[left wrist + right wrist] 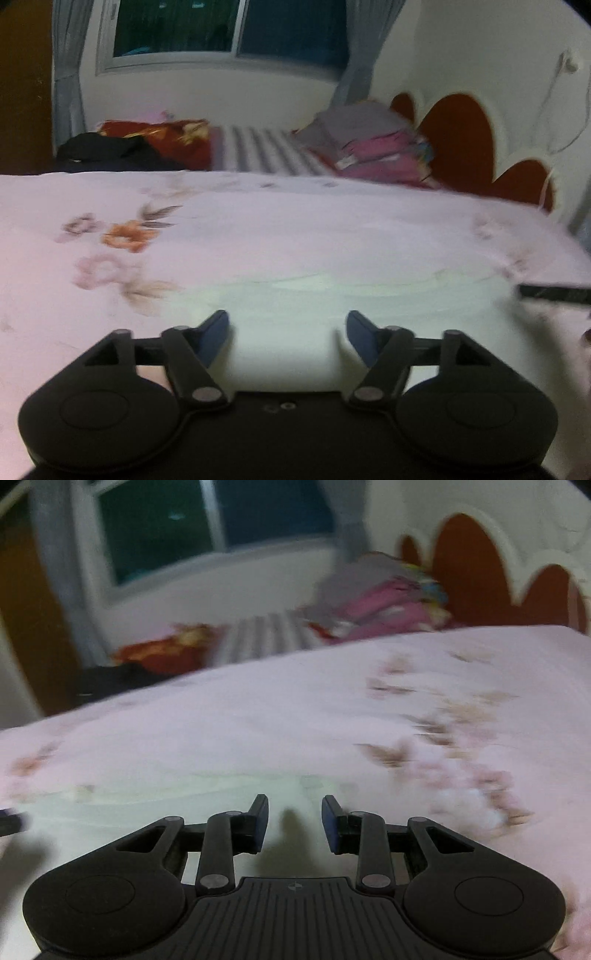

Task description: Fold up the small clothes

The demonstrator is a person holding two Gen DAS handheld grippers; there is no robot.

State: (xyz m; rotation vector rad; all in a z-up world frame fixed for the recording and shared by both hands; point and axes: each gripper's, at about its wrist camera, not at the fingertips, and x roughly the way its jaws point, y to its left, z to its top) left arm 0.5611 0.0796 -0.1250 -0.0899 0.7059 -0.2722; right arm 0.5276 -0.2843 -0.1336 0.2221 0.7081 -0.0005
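Note:
A pale, whitish small garment [332,291] lies flat on the pink floral bedsheet [110,236], just ahead of my left gripper [288,321]. The left gripper is open and empty, its fingers wide apart over the garment's near edge. In the right wrist view the same pale garment [184,794] spreads to the left and under my right gripper [294,805], which is open and empty with a narrower gap. The right gripper's tip shows at the left wrist view's right edge [554,294]. Both views are motion-blurred.
A stack of folded pink and grey clothes [373,147] sits at the far side by the red headboard [458,136]. A striped cloth [266,151], a red patterned cushion [166,136] and a black garment [107,151] lie beyond the sheet. A window is behind.

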